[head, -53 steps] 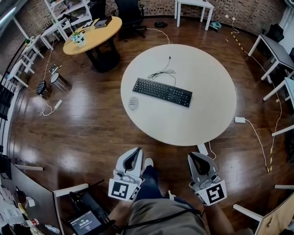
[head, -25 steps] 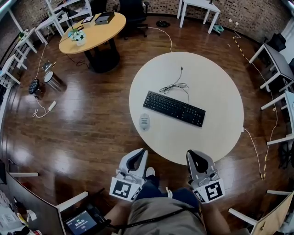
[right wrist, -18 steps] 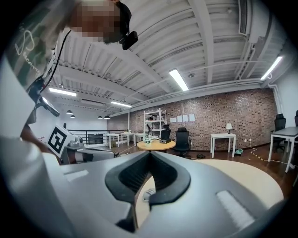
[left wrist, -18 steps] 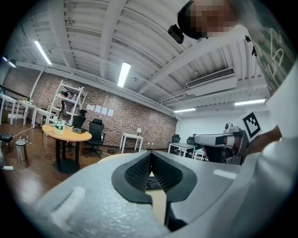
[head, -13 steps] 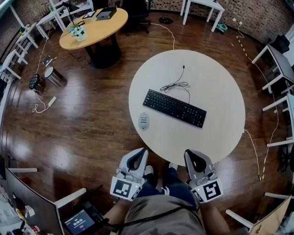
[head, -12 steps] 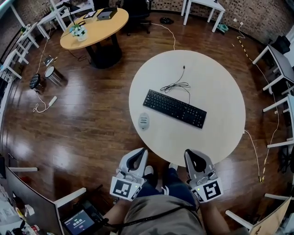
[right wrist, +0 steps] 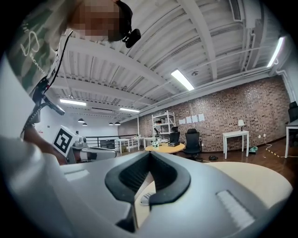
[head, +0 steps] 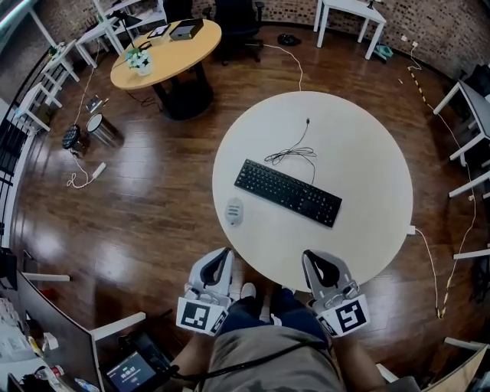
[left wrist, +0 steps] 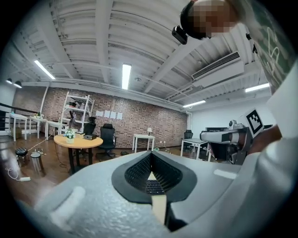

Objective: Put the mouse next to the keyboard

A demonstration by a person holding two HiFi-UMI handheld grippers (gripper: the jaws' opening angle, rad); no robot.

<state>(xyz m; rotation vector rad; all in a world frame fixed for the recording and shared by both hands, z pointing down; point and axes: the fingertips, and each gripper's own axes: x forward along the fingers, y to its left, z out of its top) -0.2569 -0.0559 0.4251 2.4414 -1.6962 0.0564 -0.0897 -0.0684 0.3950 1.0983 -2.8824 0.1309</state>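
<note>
A black keyboard (head: 287, 193) lies slantwise in the middle of the round cream table (head: 360, 153), its cable (head: 292, 153) coiled behind it. The grey mouse (head: 234, 210) rests near the table's left edge, a little apart from the keyboard's left end. My left gripper (head: 220, 259) hangs shut and empty just off the table's near edge, below the mouse. My right gripper (head: 315, 260) is shut with nothing in it, its tip over the near rim. Through the left gripper (left wrist: 151, 155) I glimpse the keyboard (left wrist: 154, 186); through the right gripper (right wrist: 150, 154), the mouse (right wrist: 145, 199).
An orange round table (head: 164, 50) with a flower pot (head: 139, 61) stands at the back left, and a black office chair (head: 237, 15) beside it. White tables line the right side. Cables and a power adapter (head: 411, 230) lie on the wooden floor. A desk sits at bottom left.
The table has drawn nearer to me. Both grippers have come forward to its near edge, and the right one now reaches over the rim. Keyboard and mouse lie as before.
</note>
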